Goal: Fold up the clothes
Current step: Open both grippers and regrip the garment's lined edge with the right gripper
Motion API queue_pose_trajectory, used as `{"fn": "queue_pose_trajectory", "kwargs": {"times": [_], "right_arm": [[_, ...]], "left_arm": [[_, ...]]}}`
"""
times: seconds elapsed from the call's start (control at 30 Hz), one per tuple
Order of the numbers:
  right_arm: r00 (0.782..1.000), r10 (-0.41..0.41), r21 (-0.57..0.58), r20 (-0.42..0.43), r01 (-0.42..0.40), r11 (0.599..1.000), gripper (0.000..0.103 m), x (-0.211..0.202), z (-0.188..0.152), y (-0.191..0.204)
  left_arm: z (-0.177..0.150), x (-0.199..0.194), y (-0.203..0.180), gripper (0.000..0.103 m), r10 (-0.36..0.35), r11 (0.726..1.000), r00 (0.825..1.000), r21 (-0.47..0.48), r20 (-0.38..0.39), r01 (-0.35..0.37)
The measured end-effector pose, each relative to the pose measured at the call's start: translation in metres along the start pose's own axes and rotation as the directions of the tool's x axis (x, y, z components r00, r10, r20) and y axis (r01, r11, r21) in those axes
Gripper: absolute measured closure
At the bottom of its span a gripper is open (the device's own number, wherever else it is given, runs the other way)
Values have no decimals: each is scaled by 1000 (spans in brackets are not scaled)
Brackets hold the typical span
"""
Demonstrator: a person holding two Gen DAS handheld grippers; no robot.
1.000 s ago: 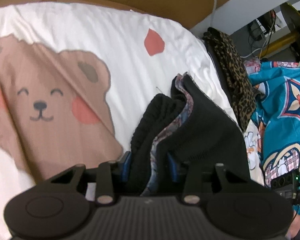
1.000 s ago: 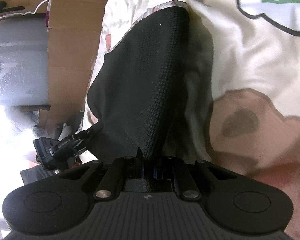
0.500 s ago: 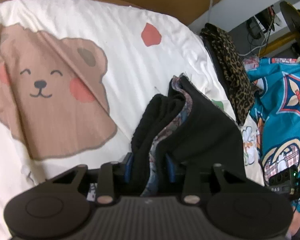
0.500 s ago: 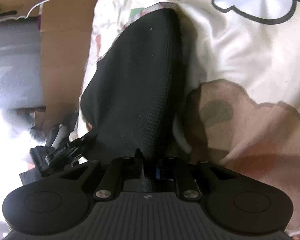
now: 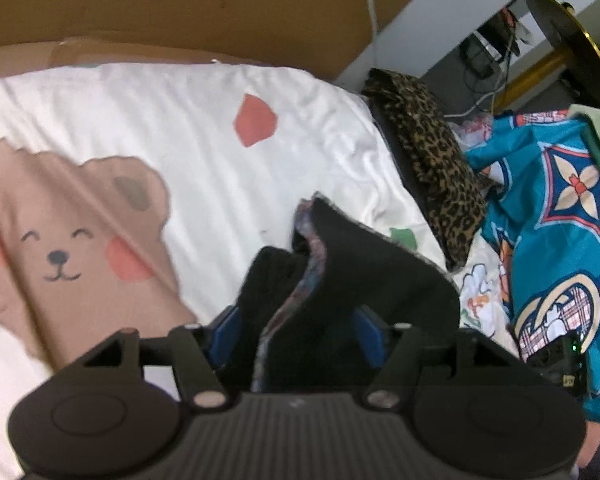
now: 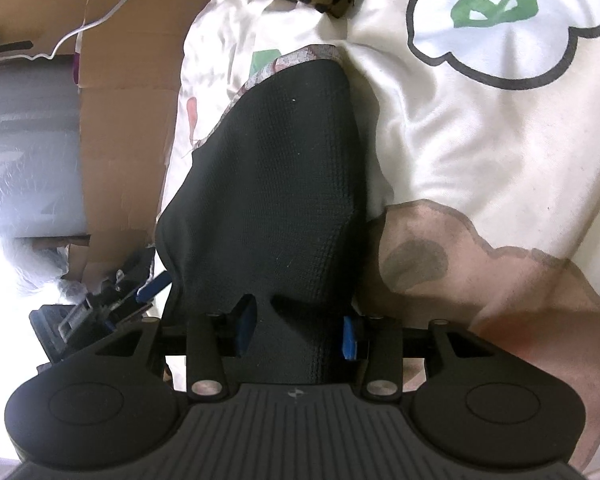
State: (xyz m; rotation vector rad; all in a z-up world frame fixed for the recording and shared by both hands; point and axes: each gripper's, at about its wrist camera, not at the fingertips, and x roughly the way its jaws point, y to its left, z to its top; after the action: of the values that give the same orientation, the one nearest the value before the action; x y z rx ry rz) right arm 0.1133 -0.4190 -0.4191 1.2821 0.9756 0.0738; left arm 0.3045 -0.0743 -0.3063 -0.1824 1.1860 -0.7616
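Over bear-print bedding (image 5: 188, 148), both tools, left (image 5: 296, 328) and right (image 6: 296, 332), spread wide around black garment (image 6: 276, 200)

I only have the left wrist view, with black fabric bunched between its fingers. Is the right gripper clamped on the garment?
Observer: No. The right gripper has its jaws apart, and the black garment lies loose between the blue pads.
Operator: How does the cloth look at that end?
Observer: Flat and smooth. It shows one knit face that narrows to a far tip, with no bunching.
Operator: What is beside that tip?
Observer: To its right on the bedsheet is a black-outlined flower print with a green shape in it. The garment does not cover it.
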Motion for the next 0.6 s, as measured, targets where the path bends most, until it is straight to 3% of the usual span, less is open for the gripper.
{"fn": "queue_pose_trajectory", "kwargs": {"times": [0.07,0.33,0.43,0.6], "right_arm": [[1000,-3,-3,3,3,1000,51,-2,0,-1],[1000,-3,-13,20,4,1000,48,-7,1,-2],[1000,-3,-5,31,4,1000,48,-9,1,-5],[999,-6,5,52,6,1000,48,-12,3,-12]], "left_arm": [[1,8,-2,33,22,1000,1000,13,-9,-22],[-3,38,-1,34,74,995,995,64,-61,-70],[-1,42,6,50,47,998,997,44,-61,-44],[2,45,15,54,19,1000,998,16,-68,-18]]}}
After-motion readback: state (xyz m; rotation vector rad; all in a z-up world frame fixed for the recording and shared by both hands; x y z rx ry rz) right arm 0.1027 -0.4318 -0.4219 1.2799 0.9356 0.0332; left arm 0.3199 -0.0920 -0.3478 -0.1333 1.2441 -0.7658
